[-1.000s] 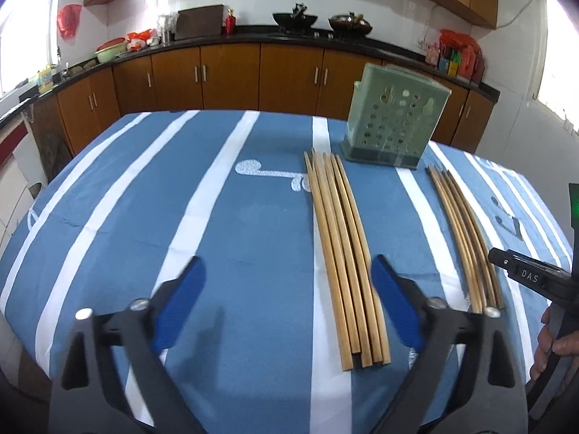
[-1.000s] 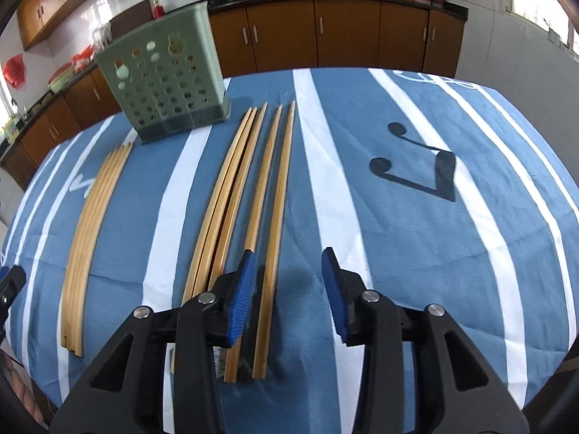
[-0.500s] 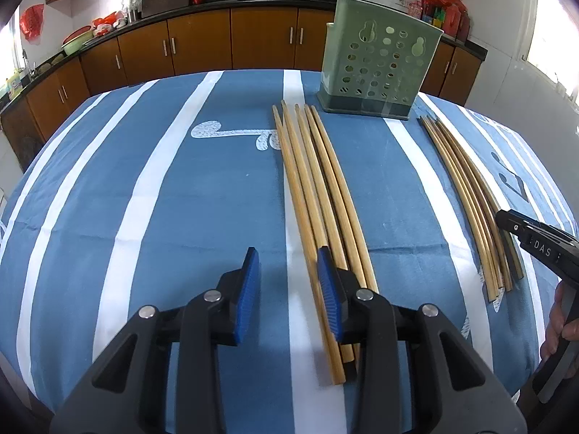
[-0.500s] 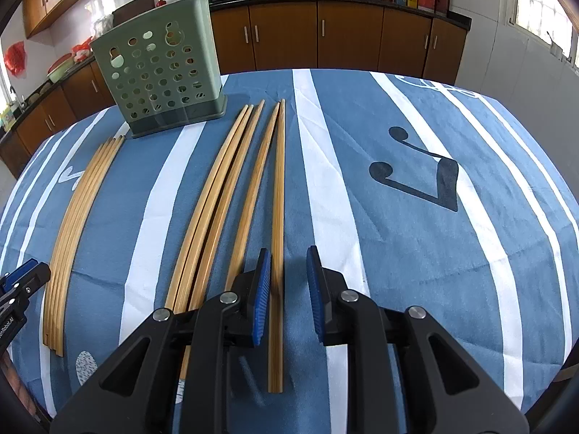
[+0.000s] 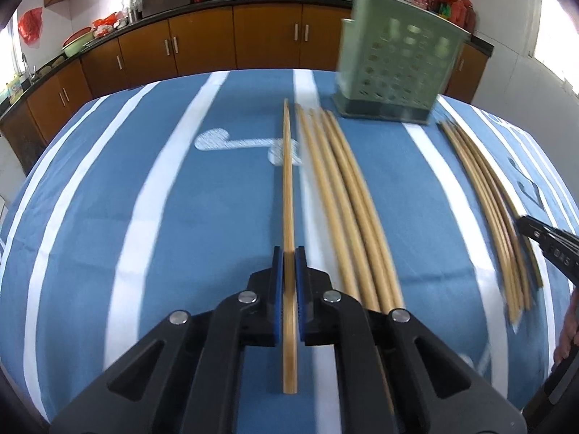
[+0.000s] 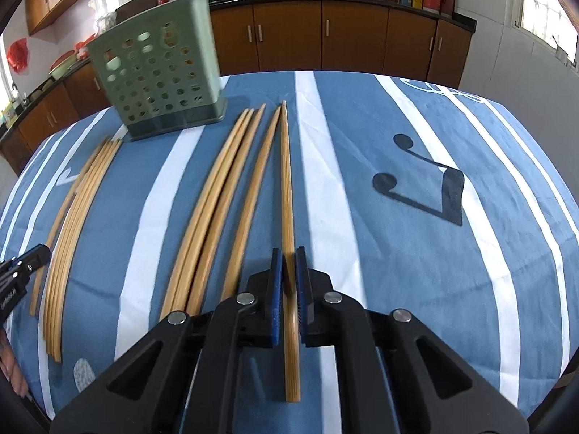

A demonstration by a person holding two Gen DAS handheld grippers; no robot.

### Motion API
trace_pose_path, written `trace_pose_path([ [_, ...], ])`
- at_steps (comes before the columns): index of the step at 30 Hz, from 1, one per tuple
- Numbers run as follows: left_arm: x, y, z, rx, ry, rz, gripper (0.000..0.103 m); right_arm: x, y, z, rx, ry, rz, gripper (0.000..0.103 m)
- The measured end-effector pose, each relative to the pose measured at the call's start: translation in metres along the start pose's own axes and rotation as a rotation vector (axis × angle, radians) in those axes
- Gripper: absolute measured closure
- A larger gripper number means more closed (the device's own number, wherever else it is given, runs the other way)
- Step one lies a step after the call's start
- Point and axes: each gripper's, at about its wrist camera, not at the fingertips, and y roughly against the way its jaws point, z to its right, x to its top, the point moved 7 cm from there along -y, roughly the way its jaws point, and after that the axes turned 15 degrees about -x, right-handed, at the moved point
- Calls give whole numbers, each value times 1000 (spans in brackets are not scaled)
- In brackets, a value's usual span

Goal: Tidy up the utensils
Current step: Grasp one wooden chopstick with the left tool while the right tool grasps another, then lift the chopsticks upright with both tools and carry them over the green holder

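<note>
My left gripper point(image 5: 288, 257) is shut on one bamboo chopstick point(image 5: 288, 188), which points straight ahead toward the green perforated utensil holder point(image 5: 394, 63). Several more chopsticks point(image 5: 347, 202) lie on the cloth just right of it. My right gripper point(image 6: 288, 257) is shut on another bamboo chopstick point(image 6: 287, 181), with several chopsticks point(image 6: 217, 202) lying to its left. The holder point(image 6: 155, 67) stands upright at the far side of the table.
The table has a blue cloth with white stripes point(image 6: 416, 217). A second chopstick bunch point(image 5: 492, 209) lies at the right in the left wrist view and at the left point(image 6: 76, 209) in the right wrist view. Brown kitchen cabinets point(image 5: 202, 47) stand behind the table.
Both grippers have closed from open onto a chopstick each. Each held chopstick now stands apart from its bunch, centred between the pads.
</note>
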Motion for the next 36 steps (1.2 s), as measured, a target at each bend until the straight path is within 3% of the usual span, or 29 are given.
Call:
trace_pose_path([
  [5,22,-9,-23,17,21,14,95,19,-17,14,-27,-35,1,95],
  [9,29,-11,-31,-11,31,26,94,26,-24,19,-20,-46,11,95],
  [14,21,-4,-30,-39,36,38,88,19,-19,17,-12,-35,14,94],
  [22,8,5,-27,-42,42,42,87,7,-9,19,-4,-29,13,94],
  [27,5,8,-27,-43,46,40,95,5,-6,19,4,-24,16,95],
  [36,12,40,-22,-45,32,112,95,23,31,34,19,-75,118,95],
])
